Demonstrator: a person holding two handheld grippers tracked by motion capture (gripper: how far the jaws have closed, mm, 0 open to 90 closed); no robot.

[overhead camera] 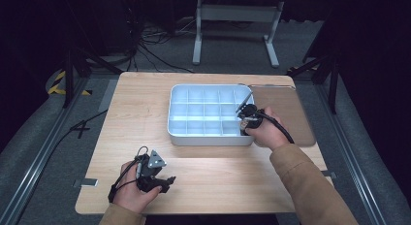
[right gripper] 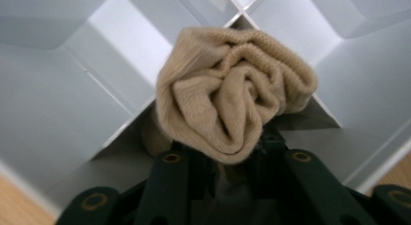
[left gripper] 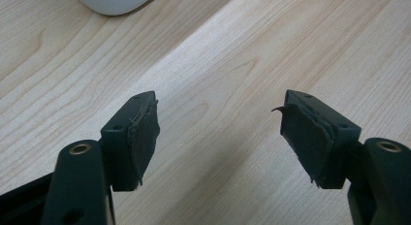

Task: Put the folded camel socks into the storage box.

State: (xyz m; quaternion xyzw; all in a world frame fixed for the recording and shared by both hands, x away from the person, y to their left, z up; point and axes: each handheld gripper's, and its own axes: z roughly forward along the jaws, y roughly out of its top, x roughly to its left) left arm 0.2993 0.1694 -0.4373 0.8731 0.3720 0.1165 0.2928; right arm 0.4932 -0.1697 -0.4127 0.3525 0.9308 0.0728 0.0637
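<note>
Holding a rolled beige sock (right gripper: 232, 104), the right tool (overhead camera: 245, 114) hangs over the right end of a white plastic organiser tray (overhead camera: 177, 133), above one of its near compartments. In the right gripper view the sock is a soft, ribbed knit bundled into a rounded ball, its folds swirling toward the middle. The bundle sits between the black jaws at its lower end; the pads themselves are hidden behind the fabric, so whether they press on it I cannot tell. Thin white dividers cross below it, splitting the tray into square, smooth-walled cells.

The tray is a shallow rectangle with rounded corners, standing on the far middle of a pale wood-grain worktop (overhead camera: 135, 113). A flat brownish mat (overhead camera: 291, 113) lies just beside the tray's right edge.

The left tool (overhead camera: 167, 182) rests low at the near left of the worktop, well apart from the tray, with a grey three-cornered plate on top. In the left gripper view its jaws stand wide apart, nothing between them, the dark rubbery pads (left gripper: 145, 137) frayed at their edges.
</note>
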